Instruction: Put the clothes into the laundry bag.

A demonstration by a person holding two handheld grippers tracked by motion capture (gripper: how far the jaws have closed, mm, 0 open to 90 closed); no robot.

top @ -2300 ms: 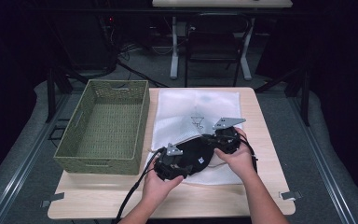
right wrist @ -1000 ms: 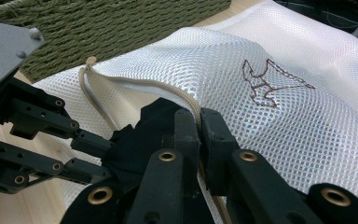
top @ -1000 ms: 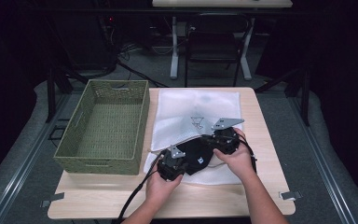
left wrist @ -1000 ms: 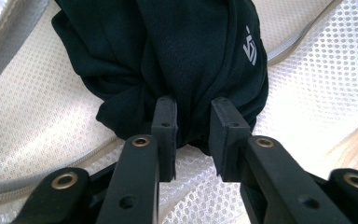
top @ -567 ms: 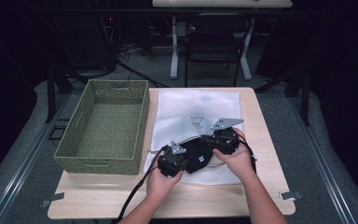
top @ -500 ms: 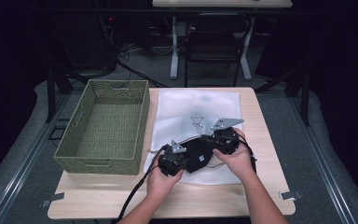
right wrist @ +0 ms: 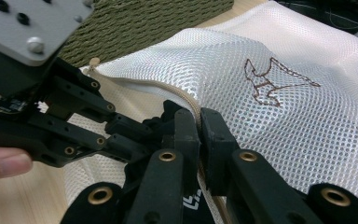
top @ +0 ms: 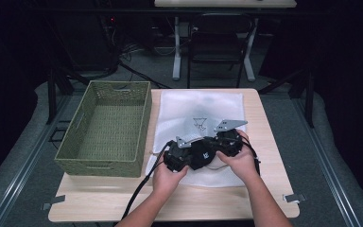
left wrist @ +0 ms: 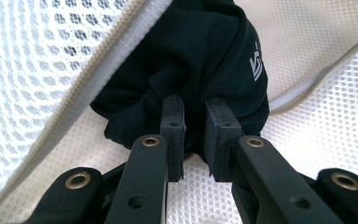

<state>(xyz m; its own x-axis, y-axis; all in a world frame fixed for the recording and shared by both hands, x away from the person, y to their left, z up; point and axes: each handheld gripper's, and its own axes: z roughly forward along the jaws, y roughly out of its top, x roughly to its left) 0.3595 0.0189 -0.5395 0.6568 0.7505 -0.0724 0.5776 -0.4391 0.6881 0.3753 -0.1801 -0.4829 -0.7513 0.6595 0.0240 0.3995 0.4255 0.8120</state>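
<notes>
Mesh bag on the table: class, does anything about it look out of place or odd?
Nothing looks damaged or spilled. A black garment sticks halfway out of the white mesh bag, gripped by the left gripper, while the right gripper pinches the bag's zipper edge. The basket sits squarely beside it.

The pale wooden counter point(top: 217, 203) is lit from overhead while the room around lies dark. The close white mesh laundry bag point(left wrist: 37, 60) looks overexposed and soft

mesh laundry bag point(top: 196, 111): was white, with a fine pattern of holes and a brown stitched emblem point(right wrist: 275, 84)
zip edge point(left wrist: 93, 84): was beige
garment point(left wrist: 200, 60): was black, with a small white logo point(left wrist: 255, 65)
wicker basket point(top: 105, 163): was olive green, woven
table point(top: 264, 203): was light wood
gripper plate point(right wrist: 28, 28): was grey
</notes>
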